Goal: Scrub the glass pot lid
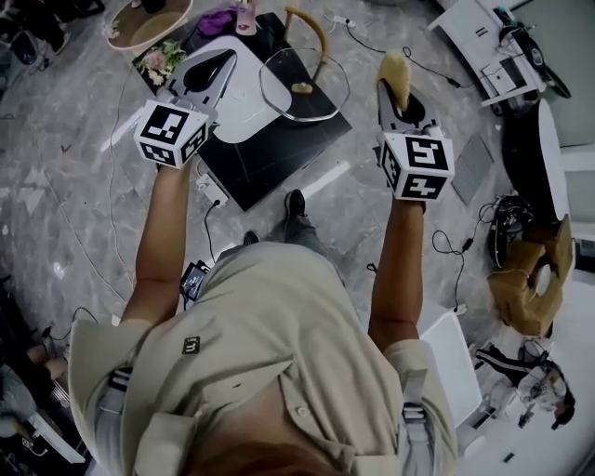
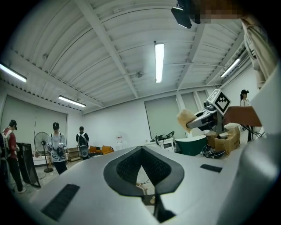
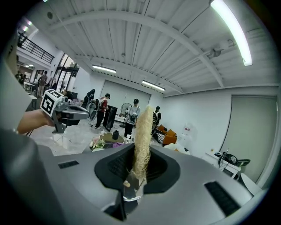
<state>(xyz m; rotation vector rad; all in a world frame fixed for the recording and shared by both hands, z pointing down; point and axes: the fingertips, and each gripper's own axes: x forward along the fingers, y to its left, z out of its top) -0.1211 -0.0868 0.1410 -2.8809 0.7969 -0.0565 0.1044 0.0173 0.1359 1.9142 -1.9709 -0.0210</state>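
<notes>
The glass pot lid point(image 1: 299, 85) lies on a low black table point(image 1: 270, 158), partly over a white board point(image 1: 244, 100), with a small knob at its centre. My left gripper point(image 1: 223, 59) hangs over the board to the lid's left, tips together and holding nothing point(image 2: 141, 151). My right gripper point(image 1: 398, 91) is held to the lid's right, off the table, shut on a yellow scrubbing sponge point(image 1: 394, 71) that stands up between the jaws point(image 3: 141, 132). Both gripper views look up into the room, so neither shows the lid.
A curved wooden handle point(image 1: 311, 33) lies behind the lid. Flowers point(image 1: 160, 60), a purple cloth point(image 1: 218, 19) and a round table point(image 1: 149, 26) are at the back left. Cables and a power strip point(image 1: 212, 191) lie on the floor. Several people stand far off point(image 3: 131, 116).
</notes>
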